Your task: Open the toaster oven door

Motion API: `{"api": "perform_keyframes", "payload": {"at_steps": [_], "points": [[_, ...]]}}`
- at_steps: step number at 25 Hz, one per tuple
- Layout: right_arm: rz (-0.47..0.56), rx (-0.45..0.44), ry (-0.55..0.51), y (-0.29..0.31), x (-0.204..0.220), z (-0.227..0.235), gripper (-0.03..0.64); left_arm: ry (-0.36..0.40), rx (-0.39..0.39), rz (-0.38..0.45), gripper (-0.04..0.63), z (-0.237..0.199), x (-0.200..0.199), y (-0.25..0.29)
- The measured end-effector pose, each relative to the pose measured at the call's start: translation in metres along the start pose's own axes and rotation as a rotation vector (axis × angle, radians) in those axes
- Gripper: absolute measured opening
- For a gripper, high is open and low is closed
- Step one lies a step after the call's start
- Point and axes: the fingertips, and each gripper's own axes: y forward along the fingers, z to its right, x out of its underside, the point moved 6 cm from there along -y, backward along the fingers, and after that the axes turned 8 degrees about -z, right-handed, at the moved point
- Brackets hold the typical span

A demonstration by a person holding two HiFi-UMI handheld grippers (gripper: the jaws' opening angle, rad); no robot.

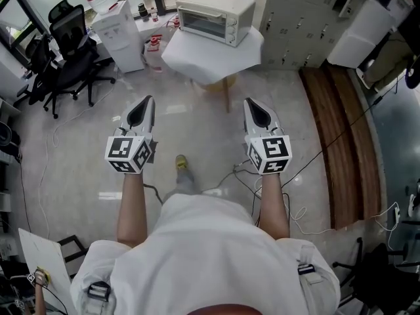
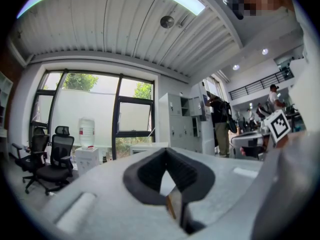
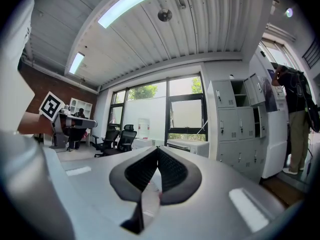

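Approach step judged in hand. The left gripper (image 1: 147,104) and right gripper (image 1: 251,105) are held side by side over the floor, both clenched with nothing between the jaws. The toaster oven (image 1: 215,16) is seen on the white table (image 1: 197,61) ahead, well apart, its door (image 1: 203,22) shut. Jaws should be opened before the door's handle is reached.

Toaster oven (image 1: 215,16), table (image 1: 197,61), left tool (image 1: 149,100), right tool (image 1: 248,102)
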Motion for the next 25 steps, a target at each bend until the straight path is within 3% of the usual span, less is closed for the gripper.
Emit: {"api": "perform_keyframes", "payload": {"at_steps": [8,25], "points": [[-0.030,0.015,-0.019,0.091,-0.012,0.002,0.003,-0.027,0.015,-0.004,-0.002,-0.075,0.005,0.061],[-0.099,0.082,-0.041,0.321,-0.063,-0.030,0.003,-0.058,0.110,-0.026,-0.002,-0.276,0.001,0.190]]}}
